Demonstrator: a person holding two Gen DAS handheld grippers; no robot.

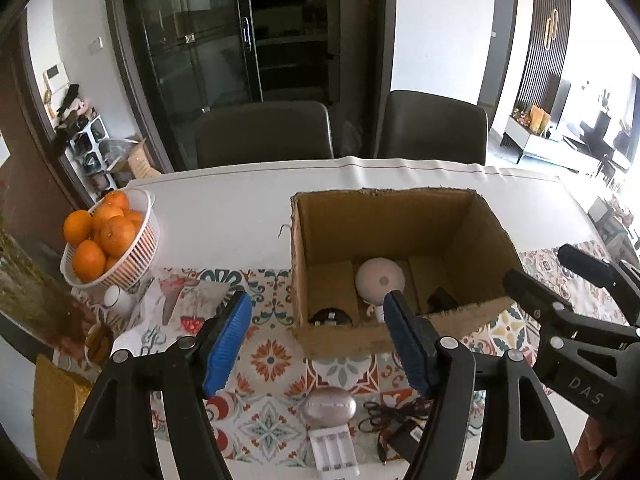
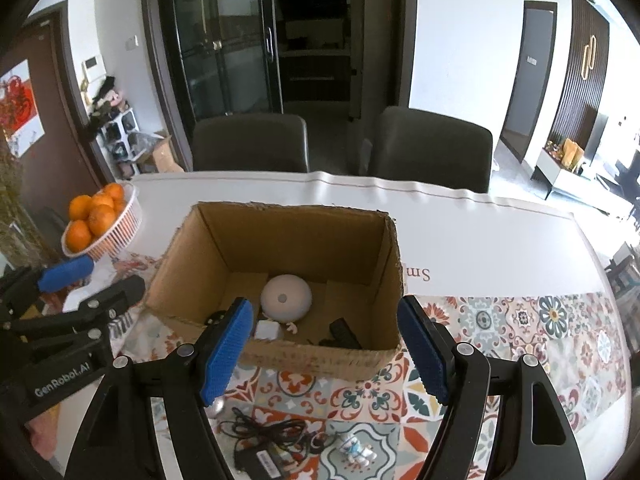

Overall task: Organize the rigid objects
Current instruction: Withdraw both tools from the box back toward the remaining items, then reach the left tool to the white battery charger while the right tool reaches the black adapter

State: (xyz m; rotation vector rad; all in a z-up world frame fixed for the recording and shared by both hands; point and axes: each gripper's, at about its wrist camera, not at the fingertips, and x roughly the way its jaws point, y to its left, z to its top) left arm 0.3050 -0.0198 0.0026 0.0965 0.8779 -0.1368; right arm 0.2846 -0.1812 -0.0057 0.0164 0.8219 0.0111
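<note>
An open cardboard box [image 1: 384, 224] [image 2: 296, 236] stands on the patterned table mat. Inside lie a white dome-shaped gadget [image 1: 380, 278] [image 2: 285, 298], a white cube plug [image 2: 267, 330], a black remote [image 2: 344, 332] and a round black item [image 1: 331, 317]. In front of the box lie a silver egg-shaped object [image 1: 330, 406], a white battery charger [image 1: 334, 450], a black adapter with tangled cable [image 2: 272, 444] and a small white-blue figurine [image 2: 356, 450]. My left gripper [image 1: 317, 304] hovers open before the box's left front corner. My right gripper [image 2: 324, 306] is open over the box's front wall. Neither holds anything.
A white basket of oranges [image 1: 116, 240] [image 2: 100, 216] stands at the left, with a small white cup [image 1: 116, 298] and a folded cloth near it. Two dark chairs [image 1: 264, 132] stand behind the table. White tabletop stretches behind and to the right of the box.
</note>
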